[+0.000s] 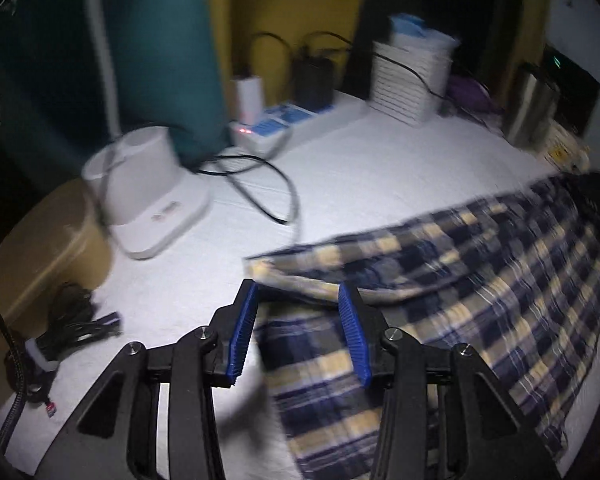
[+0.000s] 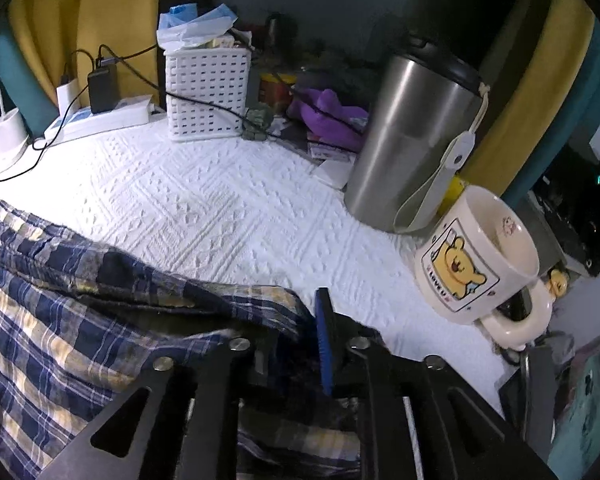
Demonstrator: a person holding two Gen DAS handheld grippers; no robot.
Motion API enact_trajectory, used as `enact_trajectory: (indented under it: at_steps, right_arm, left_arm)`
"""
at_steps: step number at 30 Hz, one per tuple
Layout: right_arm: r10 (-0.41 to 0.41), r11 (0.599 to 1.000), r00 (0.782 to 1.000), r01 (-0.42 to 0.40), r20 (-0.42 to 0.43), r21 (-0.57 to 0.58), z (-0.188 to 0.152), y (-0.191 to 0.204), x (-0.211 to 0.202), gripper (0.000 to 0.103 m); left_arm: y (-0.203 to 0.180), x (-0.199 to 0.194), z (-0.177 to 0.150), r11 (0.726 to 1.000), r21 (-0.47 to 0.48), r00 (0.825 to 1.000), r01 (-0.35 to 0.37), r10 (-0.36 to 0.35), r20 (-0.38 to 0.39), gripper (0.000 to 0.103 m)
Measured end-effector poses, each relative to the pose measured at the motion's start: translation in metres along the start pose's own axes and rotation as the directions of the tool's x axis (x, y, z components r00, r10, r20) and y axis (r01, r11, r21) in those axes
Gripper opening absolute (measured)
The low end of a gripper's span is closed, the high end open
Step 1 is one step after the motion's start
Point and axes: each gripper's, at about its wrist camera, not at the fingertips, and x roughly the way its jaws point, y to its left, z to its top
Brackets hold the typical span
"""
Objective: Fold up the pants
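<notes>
Plaid pants [image 1: 440, 304] lie partly folded on a white textured cloth [image 1: 380, 168] over the table. Left wrist view: left gripper [image 1: 300, 300] jaws stand apart, blue pads [image 1: 354, 332] bare, hovering over the folded pants edge without pinching it. Only this view shows a white stand [image 1: 148, 200], a tan box [image 1: 48, 248] and a black cable bundle [image 1: 72, 316]. Right wrist view: right gripper [image 2: 296, 332] jaws narrow, pants fabric bunched between them; cannot tell whether the pads press. Only here: steel tumbler [image 2: 412, 140], bear mug [image 2: 476, 252], purple cloth [image 2: 328, 116]. White basket [image 2: 206, 92] shows in both.
</notes>
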Motion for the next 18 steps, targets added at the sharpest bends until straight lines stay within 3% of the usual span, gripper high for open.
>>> enact_trajectory:
  at_steps: [1,2,3,4,9,12,18]
  right_arm:
    - [-0.001,1.000,1.000,0.001,0.002,-0.001,0.001,-0.001,0.001,0.027]
    - [0.000,1.000,1.000,0.000,0.000,-0.001,0.003,-0.002,0.003,0.045]
    - [-0.008,1.000,1.000,0.008,-0.010,-0.002,0.004,-0.003,0.006,0.064]
    - [-0.017,1.000,1.000,0.017,-0.017,0.002,0.005,-0.005,0.009,0.099]
    - [-0.015,0.999,1.000,0.014,0.010,0.030,0.011,-0.013,0.007,0.103]
    - [-0.015,1.000,0.999,0.014,0.034,0.025,0.012,-0.011,-0.002,0.103]
    - [0.056,0.998,0.990,-0.055,0.127,-0.011,0.011,0.011,-0.034,0.103]
  left_arm:
    - [-0.004,0.005,0.000,1.000,0.019,1.000,0.004,-0.004,-0.014,0.042]
    - [-0.006,0.011,-0.001,0.999,0.032,1.000,0.001,0.000,-0.027,0.042]
    - [-0.007,0.014,0.000,0.999,0.035,0.999,-0.003,0.004,-0.034,0.042]
    - [-0.006,0.019,0.001,0.999,0.035,0.999,-0.007,0.008,-0.045,0.042]
    - [0.007,0.041,0.006,0.995,-0.005,0.993,-0.100,0.099,-0.060,0.042]
    - [0.017,0.041,0.011,0.991,-0.055,0.992,-0.120,0.118,-0.039,0.042]
    - [0.004,0.022,0.009,0.997,-0.040,0.998,-0.066,0.067,0.004,0.042]
